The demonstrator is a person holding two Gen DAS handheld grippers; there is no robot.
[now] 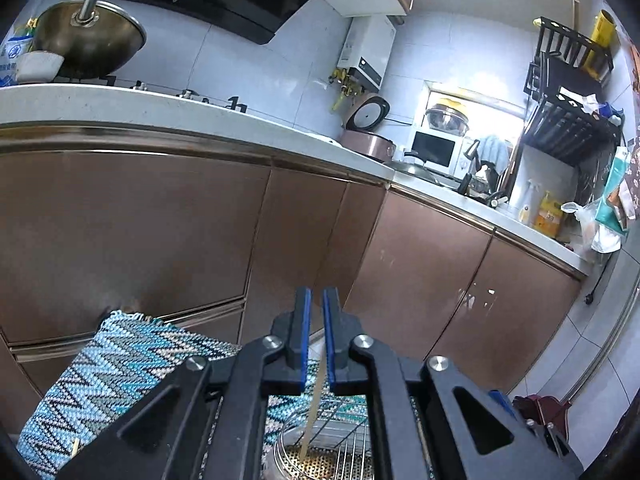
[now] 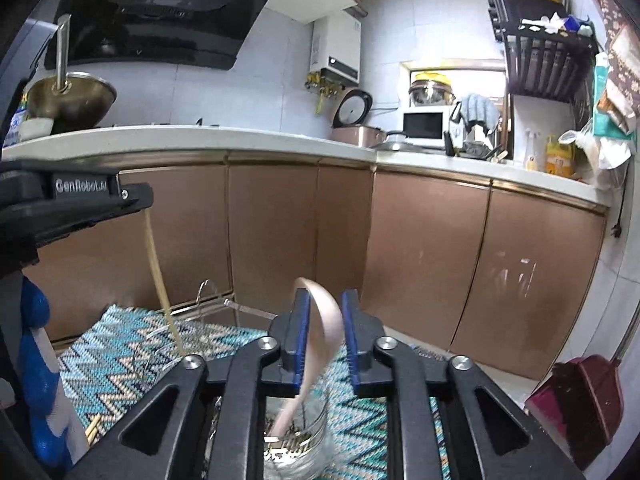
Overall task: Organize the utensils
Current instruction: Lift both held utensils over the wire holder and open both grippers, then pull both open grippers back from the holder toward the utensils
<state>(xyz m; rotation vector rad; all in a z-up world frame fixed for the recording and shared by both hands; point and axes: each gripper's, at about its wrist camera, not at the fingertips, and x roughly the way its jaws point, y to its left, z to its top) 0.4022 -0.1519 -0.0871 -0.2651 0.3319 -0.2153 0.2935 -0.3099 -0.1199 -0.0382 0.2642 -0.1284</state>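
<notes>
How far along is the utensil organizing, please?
Nearly placed: the chopstick sits tip-down in the metal holder, loose in the left gripper; the spoon stands there too, in the open right gripper. Left: withdraw both, then collect the chopsticks lying on the mat.

Below our right hand-held gripper [image 2: 325,300] stands a jar [image 2: 298,446] on the mat [image 2: 120,364], a spoon [image 2: 320,332] between its jaws. Left of it, our left hand-held gripper [image 2: 136,200], a chopstick [image 2: 160,280] hanging beneath. Cabinets [image 2: 272,232] ahead.

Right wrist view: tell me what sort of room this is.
A home kitchen, most likely: a wok under a range hood, a microwave on the counter, and a dish rack on the wall.
</notes>
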